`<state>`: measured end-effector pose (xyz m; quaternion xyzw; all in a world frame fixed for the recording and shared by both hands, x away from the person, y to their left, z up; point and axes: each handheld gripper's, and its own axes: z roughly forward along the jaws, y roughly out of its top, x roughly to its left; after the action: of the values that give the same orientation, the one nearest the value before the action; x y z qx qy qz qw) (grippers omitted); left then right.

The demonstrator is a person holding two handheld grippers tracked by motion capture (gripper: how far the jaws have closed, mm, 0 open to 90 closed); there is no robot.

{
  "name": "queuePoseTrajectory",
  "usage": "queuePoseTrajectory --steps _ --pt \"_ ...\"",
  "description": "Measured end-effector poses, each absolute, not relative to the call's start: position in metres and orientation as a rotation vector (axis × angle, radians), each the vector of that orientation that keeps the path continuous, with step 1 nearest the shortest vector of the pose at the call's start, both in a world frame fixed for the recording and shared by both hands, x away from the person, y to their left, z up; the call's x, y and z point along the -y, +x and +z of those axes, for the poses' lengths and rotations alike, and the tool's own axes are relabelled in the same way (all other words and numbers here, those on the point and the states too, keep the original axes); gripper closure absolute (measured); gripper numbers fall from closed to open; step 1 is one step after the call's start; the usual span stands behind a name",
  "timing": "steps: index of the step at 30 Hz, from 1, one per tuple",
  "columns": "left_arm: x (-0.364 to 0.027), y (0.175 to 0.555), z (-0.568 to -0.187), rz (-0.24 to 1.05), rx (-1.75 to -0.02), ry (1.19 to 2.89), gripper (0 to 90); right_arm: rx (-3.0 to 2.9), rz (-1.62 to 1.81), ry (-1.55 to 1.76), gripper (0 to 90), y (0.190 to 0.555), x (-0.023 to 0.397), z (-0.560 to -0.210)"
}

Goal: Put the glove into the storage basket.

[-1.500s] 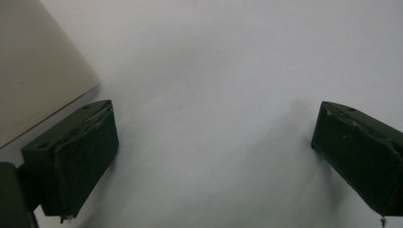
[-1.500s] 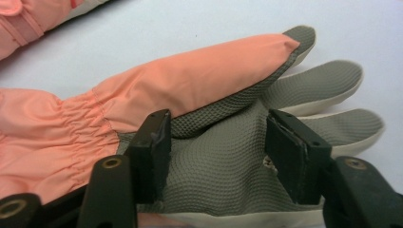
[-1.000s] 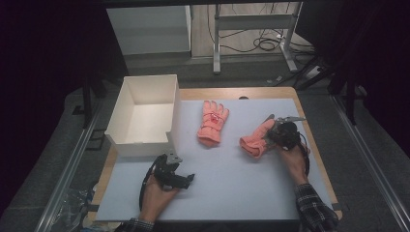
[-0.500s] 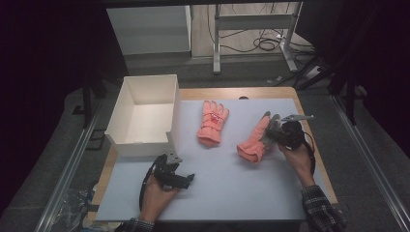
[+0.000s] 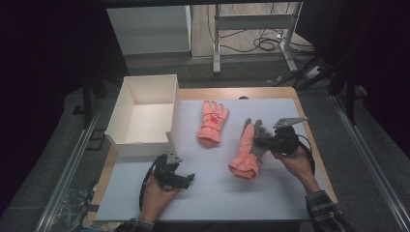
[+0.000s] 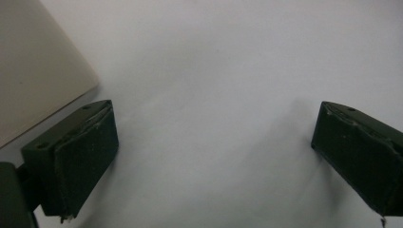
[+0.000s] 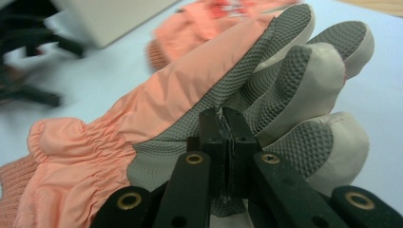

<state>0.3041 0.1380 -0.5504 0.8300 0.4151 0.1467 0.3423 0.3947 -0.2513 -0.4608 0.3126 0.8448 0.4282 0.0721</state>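
Note:
Two salmon-pink gloves are on the pale blue mat (image 5: 212,193). One glove (image 5: 212,122) lies flat near the middle, back side up. The other glove (image 5: 245,153) (image 7: 157,109), with a grey textured palm, is lifted at its finger end by my right gripper (image 5: 263,143) (image 7: 224,123), whose jaws are shut on the grey palm fabric near the fingers; its cuff hangs toward the mat. My left gripper (image 5: 186,180) (image 6: 214,152) rests low on the mat at the front left, jaws wide open with bare mat between them.
An open white box (image 5: 145,116) stands at the mat's back left; its corner (image 6: 33,71) is close beside my left gripper. The wooden table edge (image 5: 319,159) borders the mat at the right. Desk legs and cables are on the floor beyond.
My right gripper has risen and moved a little toward the person, lifting the grey-palmed glove's finger end so the glove hangs tilted. The left gripper has stayed in place.

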Motion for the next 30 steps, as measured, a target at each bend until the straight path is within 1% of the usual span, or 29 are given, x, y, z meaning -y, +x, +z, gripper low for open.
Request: queuePoseTrajectory --steps 10,17,21,24,25,26,28,30 --pt "-0.138 0.304 -0.55 0.383 -1.078 2.158 1.6 -2.755 1.268 0.629 87.6 0.377 0.214 -0.469" --pt "-0.138 0.304 -0.55 0.381 -1.078 2.16 1.6 -2.835 1.224 0.501 87.6 0.379 0.194 -0.484" --pt "-0.138 0.304 -0.55 0.381 -1.08 2.159 1.6 -2.85 1.179 0.498 87.2 0.383 0.189 -0.493" --pt "-0.138 0.304 -0.55 0.381 -1.08 2.159 1.6 -2.841 1.143 0.492 84.2 0.385 0.187 -0.498" --pt "-0.138 0.304 -0.55 0.381 -1.08 2.159 1.6 -2.834 1.138 0.493 81.9 0.386 0.187 -0.498" --pt "-0.138 0.304 -0.55 0.381 -1.08 2.159 1.6 -2.819 1.139 0.495 79.1 0.385 0.187 -0.497" --pt "-0.138 0.304 -0.55 0.382 -1.079 2.16 1.6 -2.788 1.135 0.498 77.4 0.385 0.188 -0.494" --pt "-0.138 0.304 -0.55 0.381 -1.079 2.16 1.6 -2.76 1.16 0.518 73.7 0.386 0.191 -0.49"
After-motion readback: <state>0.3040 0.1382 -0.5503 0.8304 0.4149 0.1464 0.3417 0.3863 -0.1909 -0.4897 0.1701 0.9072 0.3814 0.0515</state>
